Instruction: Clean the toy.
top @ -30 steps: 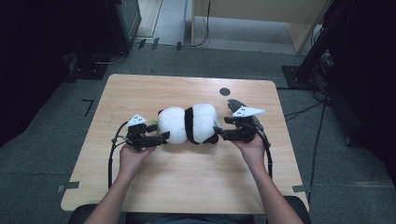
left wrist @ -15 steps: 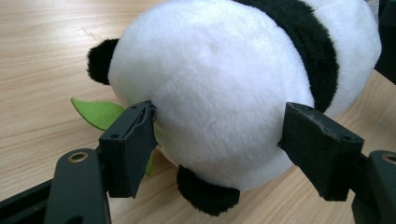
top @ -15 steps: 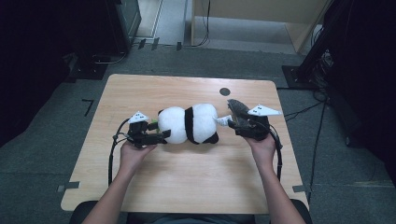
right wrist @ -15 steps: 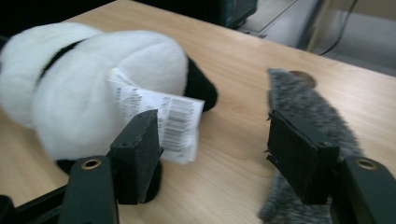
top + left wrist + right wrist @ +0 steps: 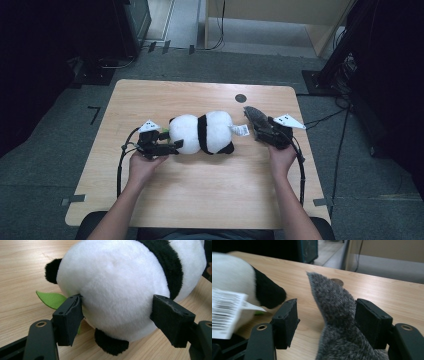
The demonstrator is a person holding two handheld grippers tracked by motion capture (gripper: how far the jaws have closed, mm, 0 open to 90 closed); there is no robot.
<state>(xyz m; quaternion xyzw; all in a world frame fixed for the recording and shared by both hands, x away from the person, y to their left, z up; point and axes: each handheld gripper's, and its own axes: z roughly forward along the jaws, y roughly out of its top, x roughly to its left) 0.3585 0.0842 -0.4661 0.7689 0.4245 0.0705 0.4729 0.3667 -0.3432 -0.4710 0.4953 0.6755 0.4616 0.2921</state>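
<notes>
The left claw [image 5: 116, 315] clamps the plush panda [image 5: 202, 132] on the bench [image 5: 200, 200], while the right claw [image 5: 325, 322], jaws parted, has grey fabric [image 5: 332, 305] against one pad.

panda [image 5: 202, 132] mid-table [image 5: 200, 200] | left claw [image 5: 172, 148] left | cloth [image 5: 255, 117] right
</notes>
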